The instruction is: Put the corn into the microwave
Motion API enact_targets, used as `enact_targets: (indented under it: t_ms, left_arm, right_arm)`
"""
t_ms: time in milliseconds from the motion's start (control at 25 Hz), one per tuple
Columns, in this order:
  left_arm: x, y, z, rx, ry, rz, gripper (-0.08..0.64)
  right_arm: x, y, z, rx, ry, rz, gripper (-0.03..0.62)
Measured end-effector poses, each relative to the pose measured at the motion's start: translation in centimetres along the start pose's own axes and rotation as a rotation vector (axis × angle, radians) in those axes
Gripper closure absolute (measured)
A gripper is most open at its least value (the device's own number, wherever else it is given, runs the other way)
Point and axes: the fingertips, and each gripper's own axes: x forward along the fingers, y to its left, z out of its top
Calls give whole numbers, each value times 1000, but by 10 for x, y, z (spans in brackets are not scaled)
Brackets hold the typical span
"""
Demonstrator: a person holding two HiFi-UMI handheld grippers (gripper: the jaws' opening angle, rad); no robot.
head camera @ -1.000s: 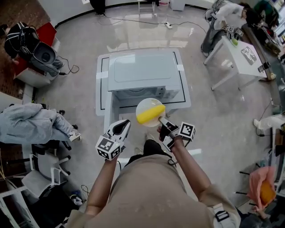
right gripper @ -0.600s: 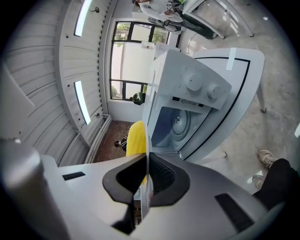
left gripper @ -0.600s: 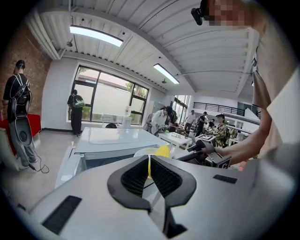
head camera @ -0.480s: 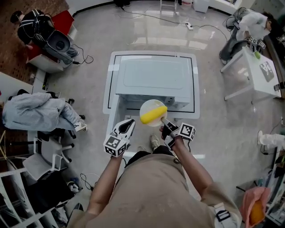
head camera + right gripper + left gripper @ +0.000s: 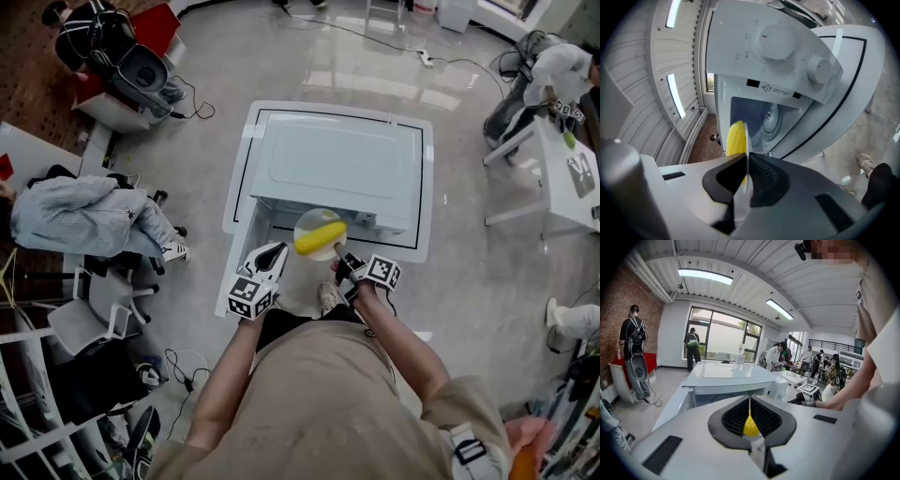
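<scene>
Lying on pale plate (image 5: 307, 225): 1 yellow corn (image 5: 321, 237), seemingly whole.

- From the head view I get only the microwave's (image 5: 337, 159) top; its cavity is hidden beneath.
- In the right gripper view, the edge-on plate (image 5: 746, 136) and the jaws cover most of the corn (image 5: 736, 138).
- In the left gripper view, I see only a yellow scrap behind the jaws.

The corn (image 5: 321, 235) is yellow, the plate (image 5: 307, 223) whitish, the microwave (image 5: 337, 164) white.
</scene>
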Motion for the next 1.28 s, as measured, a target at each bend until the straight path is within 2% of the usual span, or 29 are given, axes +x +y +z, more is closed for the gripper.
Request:
enact_targets:
  t_ms: [320,680,1280]
  left_arm:
    - [14,13,-14,-6,39,4,558]
    - [30,21,-25,-8,88,-13,557]
    - [38,19,-23,17,133,-58,557]
  right_arm:
    - [23,-34,8,-2,-34,-14,574]
    - [44,-62,17,42,-121,-17,574]
    - [76,-89,46,88,-241,-38,574]
